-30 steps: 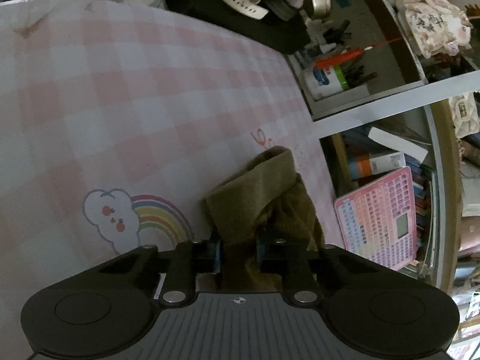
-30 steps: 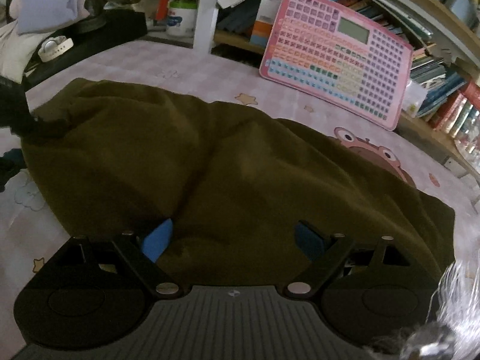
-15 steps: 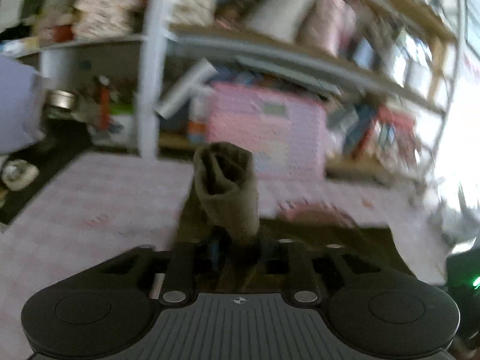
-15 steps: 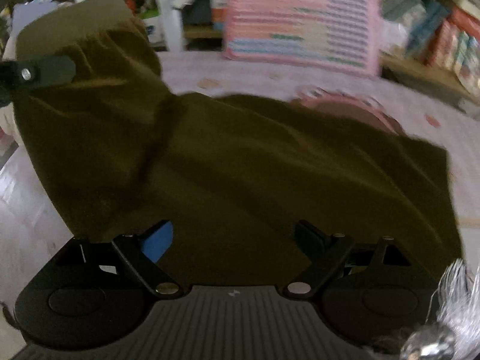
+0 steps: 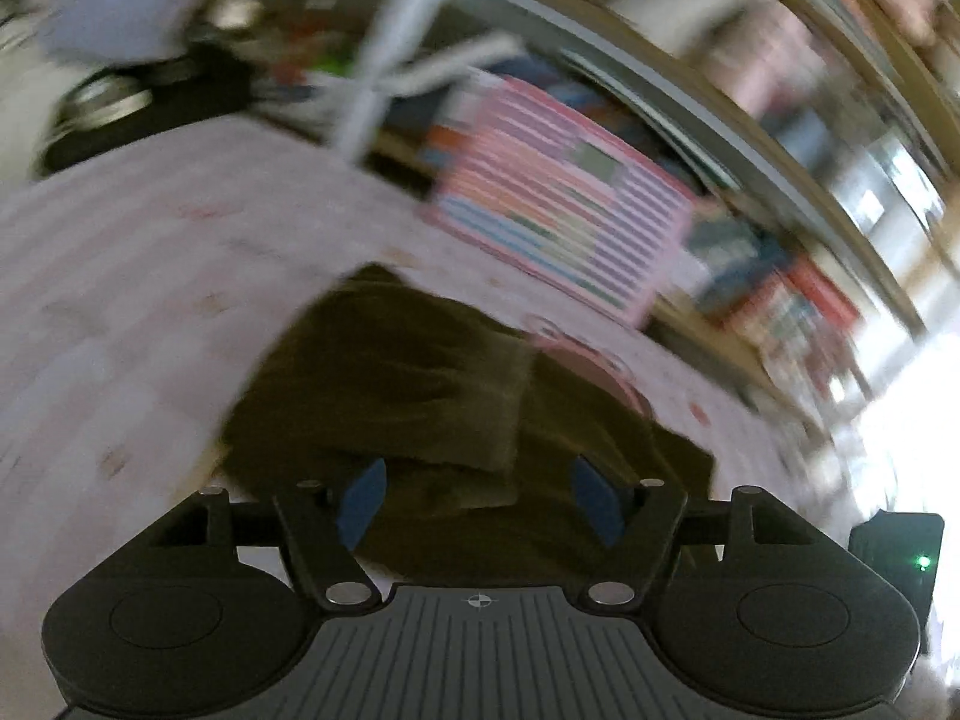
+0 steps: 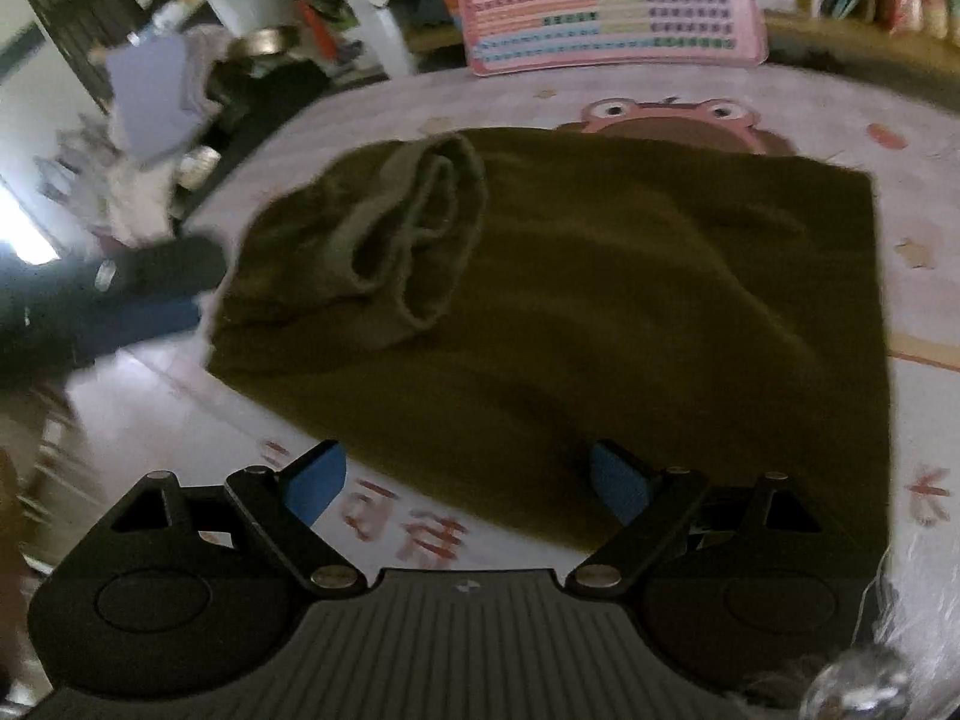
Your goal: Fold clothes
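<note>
While the left gripper (image 5: 477, 501) is seen blurred in its own view, its jaws are opening, and nothing is pinched between the blue pads (image 5: 360, 501); the olive-green garment (image 6: 600, 312) is released and lies below them. The garment is spread on a pink patterned mat (image 6: 912, 252), folded roughly into a rectangle, with a ribbed cuff (image 6: 414, 240) laid on top at its left part. The cuff end is bunched and gapes open. The right gripper (image 6: 465, 480) is held above the near edge of the garment, jaws spread wide, nothing grasped; cloth is seen under the right pad, bare mat with red characters under the left one. In the right wrist view a blurred dark shape at the left edge is taken for the left gripper, just beside the garment's left side. A pink chart board (image 6: 606, 0) is leaned against the shelving (image 5: 690, 120) beyond the mat. A cartoon frog print (image 6: 666, 114) is partly covered by the garment's far edge.
</note>
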### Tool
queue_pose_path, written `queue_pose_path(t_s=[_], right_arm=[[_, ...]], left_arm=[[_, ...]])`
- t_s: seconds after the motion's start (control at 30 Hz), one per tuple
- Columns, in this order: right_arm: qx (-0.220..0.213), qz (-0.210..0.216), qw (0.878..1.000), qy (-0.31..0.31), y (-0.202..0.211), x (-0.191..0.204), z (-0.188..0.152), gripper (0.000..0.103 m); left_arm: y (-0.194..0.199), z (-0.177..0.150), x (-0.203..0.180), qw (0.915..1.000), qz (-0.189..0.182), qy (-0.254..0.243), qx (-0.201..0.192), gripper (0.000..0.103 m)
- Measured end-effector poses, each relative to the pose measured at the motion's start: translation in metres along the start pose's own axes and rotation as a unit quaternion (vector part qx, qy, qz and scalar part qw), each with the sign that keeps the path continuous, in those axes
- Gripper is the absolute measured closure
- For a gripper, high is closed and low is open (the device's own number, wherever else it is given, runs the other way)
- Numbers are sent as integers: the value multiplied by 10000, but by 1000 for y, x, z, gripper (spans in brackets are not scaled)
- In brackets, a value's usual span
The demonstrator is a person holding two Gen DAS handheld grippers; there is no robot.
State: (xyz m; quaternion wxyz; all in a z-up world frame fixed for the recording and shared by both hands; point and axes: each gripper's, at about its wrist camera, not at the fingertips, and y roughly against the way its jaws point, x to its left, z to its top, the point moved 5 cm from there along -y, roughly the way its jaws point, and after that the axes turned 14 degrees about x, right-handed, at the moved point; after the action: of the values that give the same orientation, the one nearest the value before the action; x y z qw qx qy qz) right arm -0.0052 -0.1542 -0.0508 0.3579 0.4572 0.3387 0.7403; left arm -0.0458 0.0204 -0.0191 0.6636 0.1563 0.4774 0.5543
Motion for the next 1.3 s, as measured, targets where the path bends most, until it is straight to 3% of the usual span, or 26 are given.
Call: queue_pose_path(t_s=[0.13,0.4,0.8,1.1,1.3], right_arm=[[109,607,9975,-353,-7,1,19,15],[-39,735,9971,-180,10,8,24,15],[-506,34,9950,-860,58,-55,-15,15],[-789,-1028,9875,-901,87,-72,-46,15],[-972,-1460,9778,-1144,98,-65,-64,15]], left_arm=[[18,-14,21,9973,250,674,-173,32],[13,-20,7,9949,776,640,-52,32],[-21,-30,-42,9941,931,-326,449,31],[-24,-28,-68,9746,1398,-1703,409,31],[-22,-34,-61,9764,1170,-1743,503,25]])
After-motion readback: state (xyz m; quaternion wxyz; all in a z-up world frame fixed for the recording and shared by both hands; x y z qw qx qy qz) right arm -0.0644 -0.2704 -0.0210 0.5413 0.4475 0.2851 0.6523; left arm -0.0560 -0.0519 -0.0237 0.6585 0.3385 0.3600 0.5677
